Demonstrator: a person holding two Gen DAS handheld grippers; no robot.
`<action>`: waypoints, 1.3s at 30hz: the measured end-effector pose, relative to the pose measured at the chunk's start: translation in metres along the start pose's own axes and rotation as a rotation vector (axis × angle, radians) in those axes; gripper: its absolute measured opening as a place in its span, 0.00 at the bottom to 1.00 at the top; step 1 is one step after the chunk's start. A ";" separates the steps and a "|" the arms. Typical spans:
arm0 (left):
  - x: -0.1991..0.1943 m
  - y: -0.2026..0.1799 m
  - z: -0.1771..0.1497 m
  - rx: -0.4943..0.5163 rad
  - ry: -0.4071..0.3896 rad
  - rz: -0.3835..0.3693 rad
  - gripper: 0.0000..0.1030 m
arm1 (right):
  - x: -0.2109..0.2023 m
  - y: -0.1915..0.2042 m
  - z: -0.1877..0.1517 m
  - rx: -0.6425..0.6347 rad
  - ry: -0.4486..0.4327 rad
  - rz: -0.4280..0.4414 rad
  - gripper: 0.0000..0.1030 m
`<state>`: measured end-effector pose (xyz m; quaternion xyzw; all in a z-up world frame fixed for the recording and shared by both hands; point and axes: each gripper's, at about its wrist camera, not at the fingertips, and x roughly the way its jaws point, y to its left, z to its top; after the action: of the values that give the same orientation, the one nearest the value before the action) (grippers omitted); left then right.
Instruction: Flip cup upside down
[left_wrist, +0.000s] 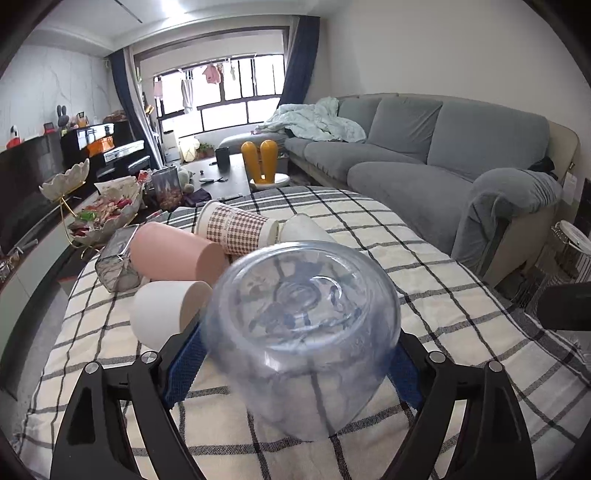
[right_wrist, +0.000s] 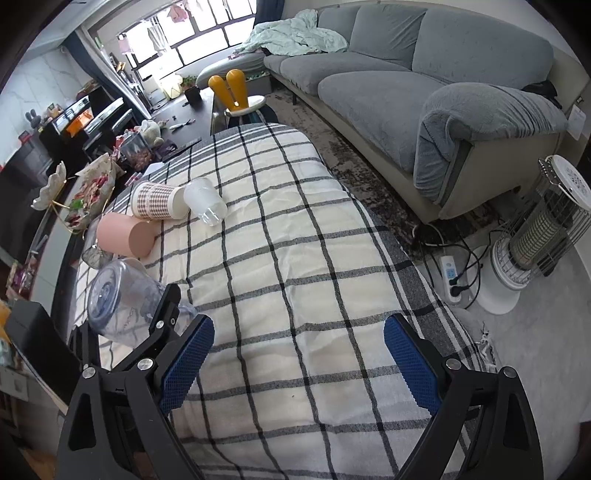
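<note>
Left gripper (left_wrist: 295, 363) closed on a clear blue cup (left_wrist: 303, 332), one blue pad (left_wrist: 184, 369) pressed to each side. Cup tipped over, with its round bottom up and facing the camera, its open mouth low, near or on the checked cloth (left_wrist: 424, 258); cannot tell which. Same cup (right_wrist: 122, 302) seen in the right view too, at the left edge of the table, held between black fingers. Right gripper (right_wrist: 299, 363) wide open, nothing between its blue pads (right_wrist: 410, 358), up above a bare part of the checked cloth (right_wrist: 295, 240). Just behind the clear blue cup, a white cup (left_wrist: 162, 310) lying on its side. Behind that, a pink cup (left_wrist: 173, 254) lying on its side too, with a small wire basket (left_wrist: 116, 266) right beside it at the table edge. Farther back, a brown checked paper cup (left_wrist: 236, 229) on its side, touching a see-through plastic cup (left_wrist: 306, 229) that also lies down. Past the left side of the table, a leaf-shaped dish of snacks (left_wrist: 107, 210) on a gold stand. Beyond the far end of the table, a white stool with two yellow ears (left_wrist: 264, 162) and a dark coffee table (left_wrist: 218, 177) with a black mug (left_wrist: 221, 157). To the right, a big gray sofa (left_wrist: 424, 147) with a pale blanket (left_wrist: 314, 122) piled on it. On the floor near the sofa's arm, a round heater (right_wrist: 543, 229) and a white power strip (right_wrist: 452, 277) with black cords. Far at the back, a bright window (left_wrist: 221, 96) with dark blue curtains (left_wrist: 299, 62) and clothes hung up.
</note>
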<state>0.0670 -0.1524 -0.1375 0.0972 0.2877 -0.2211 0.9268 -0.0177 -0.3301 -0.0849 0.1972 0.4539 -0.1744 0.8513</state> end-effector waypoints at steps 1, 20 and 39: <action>-0.003 0.000 0.000 0.001 0.000 0.000 0.85 | -0.003 0.000 0.000 -0.003 -0.005 -0.002 0.91; -0.095 0.065 0.025 -0.189 0.089 0.007 0.95 | -0.078 0.058 -0.009 -0.148 -0.242 -0.033 0.94; -0.145 0.125 0.002 -0.317 0.223 0.219 1.00 | -0.093 0.114 -0.045 -0.262 -0.361 -0.019 0.99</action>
<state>0.0194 0.0085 -0.0460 0.0048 0.4072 -0.0589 0.9114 -0.0438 -0.1985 -0.0092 0.0463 0.3148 -0.1545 0.9354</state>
